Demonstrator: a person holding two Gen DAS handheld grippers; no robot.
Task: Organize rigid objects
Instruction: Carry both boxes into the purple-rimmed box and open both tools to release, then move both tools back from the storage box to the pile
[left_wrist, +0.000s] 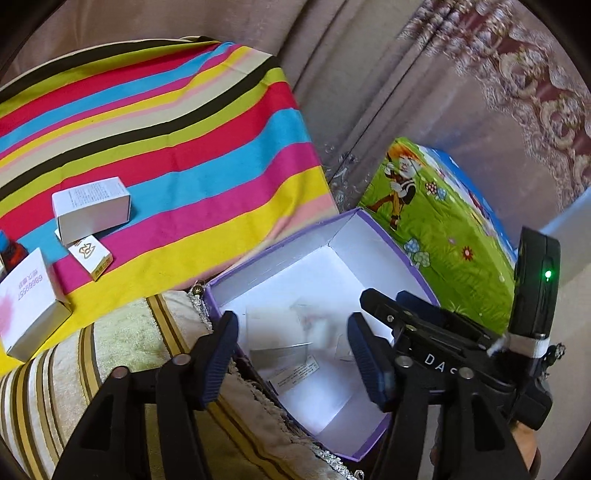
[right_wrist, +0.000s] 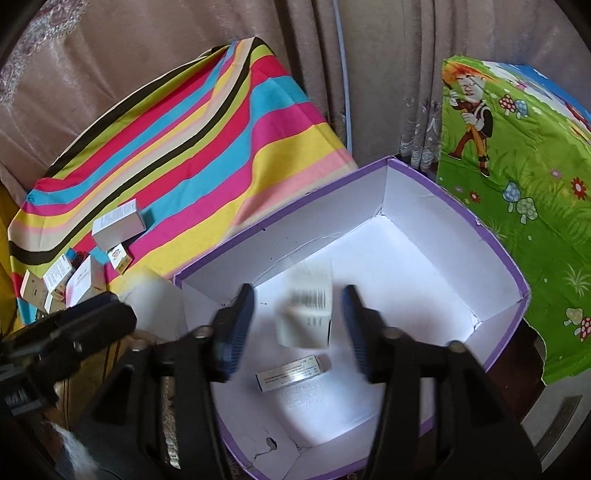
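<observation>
A white cardboard storage box with a purple rim (left_wrist: 280, 240) (right_wrist: 280, 218) stands open below both grippers. My left gripper (left_wrist: 293, 332) is open over it, and a blurred white carton (left_wrist: 273, 328) hangs free between its fingers. My right gripper (right_wrist: 298, 299) (left_wrist: 388, 301) is open too. A motion-blurred white carton with a barcode (right_wrist: 306, 314) sits between its pads without touching them. A slim silver-white carton (right_wrist: 291, 373) lies on the box floor. More cartons lie on the striped cloth: a white one (left_wrist: 92, 206), a small orange-edged one (left_wrist: 90, 254) and a pink-printed one (left_wrist: 29, 306).
The striped cloth (left_wrist: 184, 129) covers a raised surface left of the box, with a heap of small cartons (right_wrist: 74, 277) at its near end. A green cartoon-print cover (left_wrist: 443, 229) lies to the right. A beige striped cushion (left_wrist: 129, 350) sits in front, curtains behind.
</observation>
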